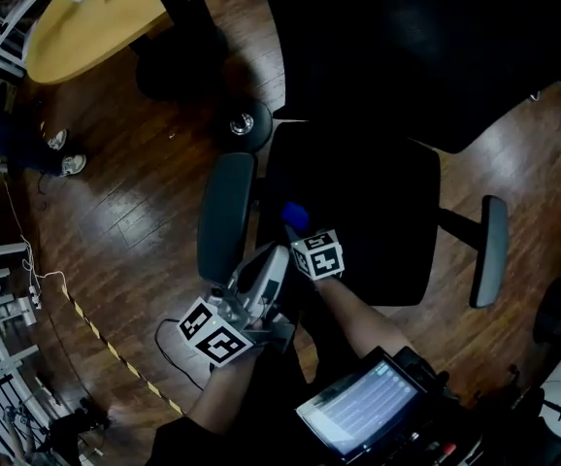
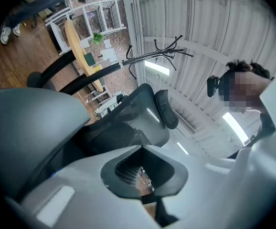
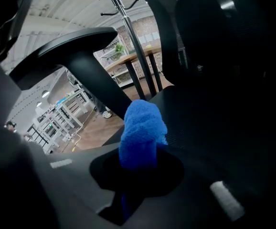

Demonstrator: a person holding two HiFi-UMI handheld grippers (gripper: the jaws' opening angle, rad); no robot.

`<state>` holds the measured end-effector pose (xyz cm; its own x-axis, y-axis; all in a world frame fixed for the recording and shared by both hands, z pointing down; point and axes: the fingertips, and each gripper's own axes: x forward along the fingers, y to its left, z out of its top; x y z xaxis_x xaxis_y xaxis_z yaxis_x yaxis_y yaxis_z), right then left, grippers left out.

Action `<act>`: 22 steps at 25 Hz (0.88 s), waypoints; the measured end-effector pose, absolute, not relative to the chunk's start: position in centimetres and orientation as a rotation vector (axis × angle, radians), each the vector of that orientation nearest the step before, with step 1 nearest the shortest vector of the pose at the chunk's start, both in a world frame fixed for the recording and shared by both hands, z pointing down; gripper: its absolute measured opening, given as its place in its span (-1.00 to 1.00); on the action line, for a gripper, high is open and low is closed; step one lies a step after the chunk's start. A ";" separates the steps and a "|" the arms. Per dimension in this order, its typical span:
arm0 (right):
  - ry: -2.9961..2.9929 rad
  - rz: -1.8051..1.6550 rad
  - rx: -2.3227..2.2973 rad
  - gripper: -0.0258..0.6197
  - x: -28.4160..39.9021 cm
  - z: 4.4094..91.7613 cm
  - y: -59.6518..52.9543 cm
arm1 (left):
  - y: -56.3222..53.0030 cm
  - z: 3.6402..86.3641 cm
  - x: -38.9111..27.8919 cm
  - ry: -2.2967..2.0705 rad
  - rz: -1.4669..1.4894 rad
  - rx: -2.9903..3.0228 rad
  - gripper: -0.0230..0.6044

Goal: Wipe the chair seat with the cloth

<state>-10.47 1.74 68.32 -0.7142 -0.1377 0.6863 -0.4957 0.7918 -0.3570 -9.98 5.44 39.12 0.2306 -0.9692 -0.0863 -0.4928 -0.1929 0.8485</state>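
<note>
Fluffy blue cloth clamped in right tool — at 9 o'clock edge of black mesh chair seat. Left tool closed, empty, near 7 o'clock. Wiping judged barely begun — most of seat outstanding.

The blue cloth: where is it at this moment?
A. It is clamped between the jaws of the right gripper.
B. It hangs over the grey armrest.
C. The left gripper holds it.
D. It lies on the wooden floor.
A: in the right gripper view the blue cloth stands up between the jaws of the right gripper, which are shut on it, just above the black chair seat.
</note>
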 end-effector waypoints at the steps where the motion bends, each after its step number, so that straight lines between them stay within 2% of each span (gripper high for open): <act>1: -2.323 0.699 0.475 -0.77 -10.4 68.3 1.7 | 5.4 39.2 -10.0 -1.351 -0.855 1.798 -0.95; 8: -2.268 0.665 0.570 -0.77 -5.9 69.5 -0.7 | 4.4 39.3 -8.4 -1.298 -0.830 1.825 -0.95; 22: -2.010 0.668 1.067 -0.77 17.6 68.9 -8.7 | 0.2 39.8 -1.2 -1.074 -0.729 1.910 -0.95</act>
<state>17.55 -8.67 68.85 -0.3704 -0.4592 0.8074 -0.8512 0.5159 -0.0971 -1.23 0.17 39.81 0.4711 -0.8772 -0.0930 -0.4103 -0.3112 0.8572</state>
